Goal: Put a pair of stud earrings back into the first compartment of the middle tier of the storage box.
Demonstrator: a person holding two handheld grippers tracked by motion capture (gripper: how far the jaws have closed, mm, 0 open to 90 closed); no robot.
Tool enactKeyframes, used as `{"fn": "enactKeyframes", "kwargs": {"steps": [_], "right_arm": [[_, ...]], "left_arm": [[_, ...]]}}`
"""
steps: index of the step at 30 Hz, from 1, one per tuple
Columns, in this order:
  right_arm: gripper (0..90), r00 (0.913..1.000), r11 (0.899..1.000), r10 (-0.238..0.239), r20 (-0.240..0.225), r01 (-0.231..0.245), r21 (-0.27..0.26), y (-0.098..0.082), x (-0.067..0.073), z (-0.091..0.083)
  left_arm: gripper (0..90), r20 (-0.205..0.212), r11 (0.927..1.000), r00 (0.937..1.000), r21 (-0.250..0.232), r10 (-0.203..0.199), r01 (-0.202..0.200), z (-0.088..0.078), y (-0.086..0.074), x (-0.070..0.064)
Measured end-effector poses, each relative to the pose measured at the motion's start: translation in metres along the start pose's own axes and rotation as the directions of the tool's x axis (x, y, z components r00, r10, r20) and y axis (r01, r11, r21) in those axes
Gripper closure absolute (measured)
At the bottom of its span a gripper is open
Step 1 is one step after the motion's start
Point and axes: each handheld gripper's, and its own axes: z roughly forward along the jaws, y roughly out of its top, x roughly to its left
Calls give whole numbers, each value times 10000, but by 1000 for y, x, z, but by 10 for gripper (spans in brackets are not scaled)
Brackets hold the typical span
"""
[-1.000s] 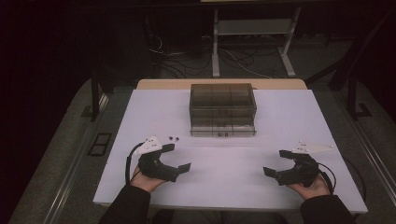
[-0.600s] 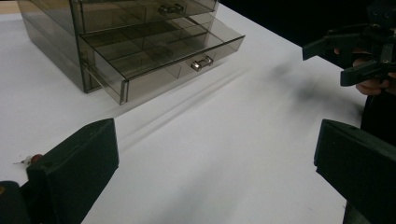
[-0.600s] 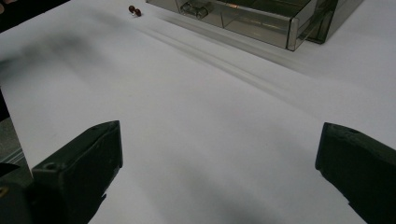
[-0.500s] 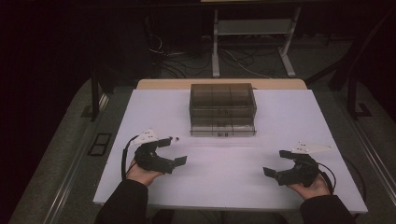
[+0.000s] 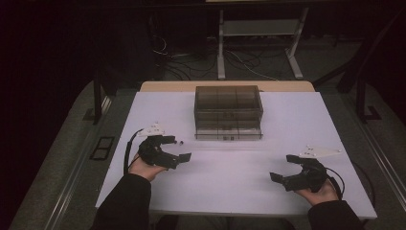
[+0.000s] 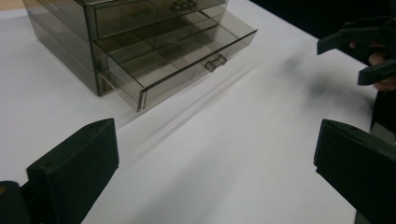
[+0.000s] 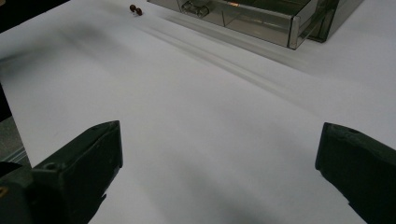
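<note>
A smoky transparent drawer box (image 5: 228, 112) stands at the table's far middle, its bottom drawer (image 6: 180, 58) pulled partly out. Two small dark red beads (image 7: 136, 9) lie on the white tabletop left of the drawer front, and they show as specks (image 5: 181, 142) by my left gripper. The left gripper (image 5: 178, 148) is open and empty at the left, jaws pointing toward the box. At the front right my right gripper (image 5: 281, 167) is open too, holding nothing. Wide-apart jaws frame bare table in the left gripper view (image 6: 217, 177) and in the right gripper view (image 7: 219, 172).
The white table (image 5: 239, 191) has bare room between the grippers and in front of the box. A metal stand (image 5: 258, 33) and cables lie on the dark floor beyond the table. The other hand's gripper (image 6: 364, 51) appears at the right of the left gripper view.
My left gripper has moved forward, away from the person and toward the beads and the box. The right gripper has stayed where it was.
</note>
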Motion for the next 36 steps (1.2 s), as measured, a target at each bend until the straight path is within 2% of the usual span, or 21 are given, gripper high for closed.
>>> {"fn": "enactKeyframes", "kwargs": {"steps": [9,12,15,19,21,22,23,24,26,36], "right_arm": [[2,10000,10000,-8,14,8,50,0,0,1],[2,10000,10000,3,20,-3,70,0,-1,1],[2,10000,9999,15,27,-16,99,-1,-1,1],[2,10000,9999,19,23,-19,103,-1,-2,1],[2,10000,9999,25,23,-26,128,-1,-2,1],[2,10000,9999,25,23,-26,128,-1,-2,1],[2,10000,9999,12,23,-12,127,-1,-2,1],[2,10000,9999,12,23,-12,127,-1,-2,1],[2,10000,9999,9,13,-10,152,-1,-2,2],[2,10000,9996,-30,12,29,280,-1,-3,3]], "left_arm": [[0,-120,9998,9999,191,-110,113,7,12,13],[0,-268,9999,9996,156,-70,74,8,17,18],[8,-452,9997,9987,-24,-233,232,10,20,27],[26,-548,9993,9978,42,-371,374,13,19,36],[52,-761,9976,9948,60,-676,683,16,17,47],[58,-761,9976,9948,60,-676,683,16,17,47],[62,-834,9962,9928,38,-859,865,18,15,55],[64,-834,9962,9928,38,-859,865,18,15,55],[69,-890,9943,9903,-47,-1069,1069,21,13,63],[146,-872,9924,9886,4,-1225,1230,32,9,75]]}}
